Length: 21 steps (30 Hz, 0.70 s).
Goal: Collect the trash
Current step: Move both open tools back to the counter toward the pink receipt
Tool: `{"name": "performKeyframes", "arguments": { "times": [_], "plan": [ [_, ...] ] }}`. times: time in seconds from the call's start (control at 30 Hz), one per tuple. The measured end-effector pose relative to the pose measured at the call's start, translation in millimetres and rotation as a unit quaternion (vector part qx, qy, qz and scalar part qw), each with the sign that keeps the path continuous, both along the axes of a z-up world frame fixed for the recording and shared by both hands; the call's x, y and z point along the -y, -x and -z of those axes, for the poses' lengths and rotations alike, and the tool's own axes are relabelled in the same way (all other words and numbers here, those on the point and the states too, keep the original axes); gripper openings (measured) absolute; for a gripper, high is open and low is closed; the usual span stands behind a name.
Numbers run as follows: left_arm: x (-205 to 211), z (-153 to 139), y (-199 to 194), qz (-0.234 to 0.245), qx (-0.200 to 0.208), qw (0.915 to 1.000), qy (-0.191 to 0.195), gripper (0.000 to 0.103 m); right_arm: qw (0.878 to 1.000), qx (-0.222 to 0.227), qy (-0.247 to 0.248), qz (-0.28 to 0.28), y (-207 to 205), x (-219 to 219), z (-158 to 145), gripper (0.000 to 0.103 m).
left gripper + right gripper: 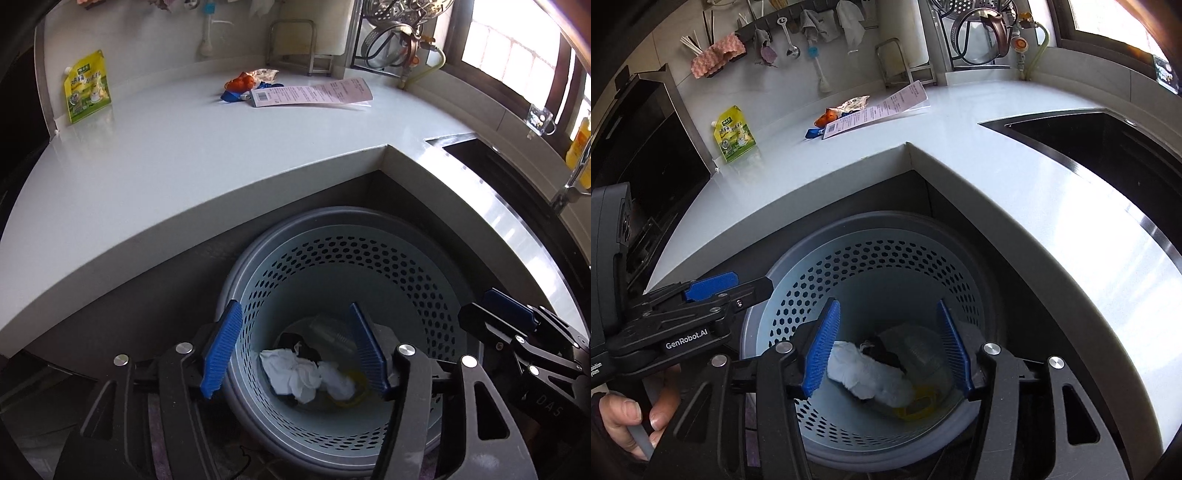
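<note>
A perforated pale blue trash bin (424,295) (798,295) stands on the floor below the counter corner. Inside lie crumpled white tissue (295,376) (871,376), a clear plastic piece, a dark scrap and something yellow. My left gripper (295,350) is open and empty above the bin. My right gripper (890,347) is open and empty above the bin too. Each shows in the other's view, the right gripper (509,317) and the left gripper (713,288). On the counter lie a pink paper slip (314,94) (879,110), orange and blue wrappers (240,85) (827,118) and a yellow-green pouch (86,88) (733,134).
The white counter (184,155) (997,155) wraps around the bin in an L. A dark sink (1108,147) lies at the right. A stove (646,155) stands at the left. Utensils, a kettle and a rack line the back wall.
</note>
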<state>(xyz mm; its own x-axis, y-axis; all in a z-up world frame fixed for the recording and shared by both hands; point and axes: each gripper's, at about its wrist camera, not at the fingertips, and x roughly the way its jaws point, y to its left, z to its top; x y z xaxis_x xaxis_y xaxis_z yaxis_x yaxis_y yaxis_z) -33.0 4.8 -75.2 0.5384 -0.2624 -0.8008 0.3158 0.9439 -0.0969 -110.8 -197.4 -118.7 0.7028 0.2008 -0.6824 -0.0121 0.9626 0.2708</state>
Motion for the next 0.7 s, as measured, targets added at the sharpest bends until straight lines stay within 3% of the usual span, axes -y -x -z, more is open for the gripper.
{"name": "performKeyframes", "arguments": {
  "times": [0.4,0.5,0.7],
  "plan": [
    [2,5,-4,-0.006,0.009,0.9998,-0.014,0.076,1.000,-0.006,-0.011,0.003,-5,5,10,0.061],
    [2,8,-8,-0.014,0.009,0.9997,-0.020,0.084,1.000,-0.007,-0.020,0.006,-9,9,12,0.063],
    [-2,2,-15,-0.018,0.010,0.9997,-0.016,0.086,0.999,0.003,-0.026,0.025,-14,19,3,0.066]
  ]
}}
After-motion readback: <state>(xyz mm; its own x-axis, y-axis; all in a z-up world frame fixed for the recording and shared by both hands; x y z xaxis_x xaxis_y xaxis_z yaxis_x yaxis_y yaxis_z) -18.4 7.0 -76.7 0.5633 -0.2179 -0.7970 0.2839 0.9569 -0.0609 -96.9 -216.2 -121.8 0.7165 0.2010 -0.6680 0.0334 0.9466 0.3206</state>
